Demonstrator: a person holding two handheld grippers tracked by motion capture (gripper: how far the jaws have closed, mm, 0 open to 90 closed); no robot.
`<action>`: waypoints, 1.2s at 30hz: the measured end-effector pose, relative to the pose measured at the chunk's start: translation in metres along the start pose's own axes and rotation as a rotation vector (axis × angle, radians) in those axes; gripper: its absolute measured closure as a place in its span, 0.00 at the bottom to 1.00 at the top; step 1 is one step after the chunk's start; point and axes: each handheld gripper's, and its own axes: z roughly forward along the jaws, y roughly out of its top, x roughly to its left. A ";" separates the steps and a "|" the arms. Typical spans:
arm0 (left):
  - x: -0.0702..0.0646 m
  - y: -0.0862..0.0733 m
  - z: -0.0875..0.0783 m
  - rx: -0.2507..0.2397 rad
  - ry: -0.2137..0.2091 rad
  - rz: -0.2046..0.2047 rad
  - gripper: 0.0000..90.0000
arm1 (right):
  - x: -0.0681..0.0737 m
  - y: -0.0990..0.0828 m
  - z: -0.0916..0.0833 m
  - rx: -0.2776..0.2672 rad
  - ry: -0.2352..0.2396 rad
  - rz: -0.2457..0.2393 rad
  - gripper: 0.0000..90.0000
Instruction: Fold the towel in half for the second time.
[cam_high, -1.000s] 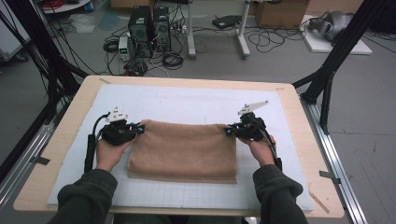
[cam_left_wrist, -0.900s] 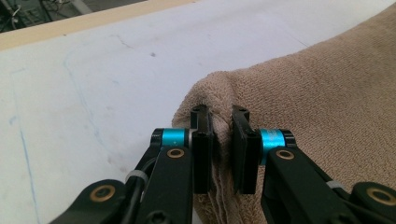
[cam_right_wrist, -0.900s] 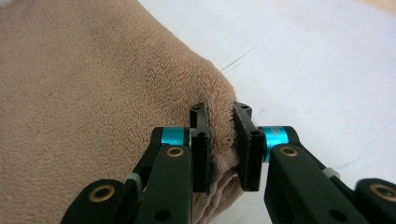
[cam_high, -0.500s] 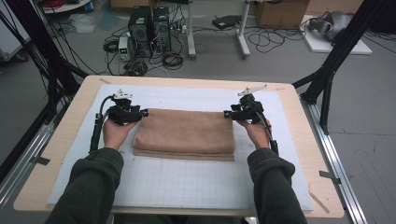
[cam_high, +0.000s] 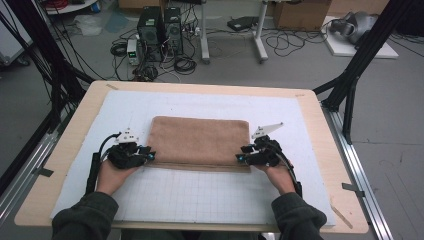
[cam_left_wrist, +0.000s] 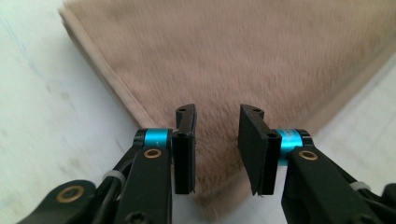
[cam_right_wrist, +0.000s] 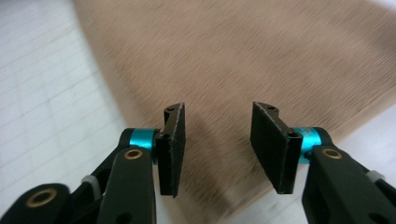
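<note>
Left gripper (cam_high: 150, 154): released, jaws just narrowed somewhat yet clamping nothing. Hovers over the near corner of the towel (cam_high: 200, 140), with pile showing in the gap but untouched by the pads. Right gripper (cam_high: 240, 160): likewise slack, jaws just narrowed a little, poised above the opposite near corner, gripping nothing.

Ahead of both and between them: towel folded flat, two layers showing at the near hem, resting on the white mat (cam_high: 200, 200).

Probably light, soft and limp. Likely to sag and drape once lifted, hardly slippery thanks to the pile, not fragile. Best taken at the two near corners, pinching both layers together at the hem, so as to keep the fold from sliding open.
</note>
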 end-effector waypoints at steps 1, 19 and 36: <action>0.000 -0.004 0.001 0.003 0.002 0.005 0.77 | 0.002 -0.005 -0.001 -0.001 -0.007 0.001 0.62; -0.003 -0.007 -0.012 -0.075 0.022 0.015 0.97 | 0.010 -0.009 -0.011 -0.023 -0.014 -0.061 0.96; -0.007 -0.020 -0.018 -0.049 0.028 0.012 0.74 | 0.013 -0.023 -0.008 -0.016 0.034 -0.012 0.75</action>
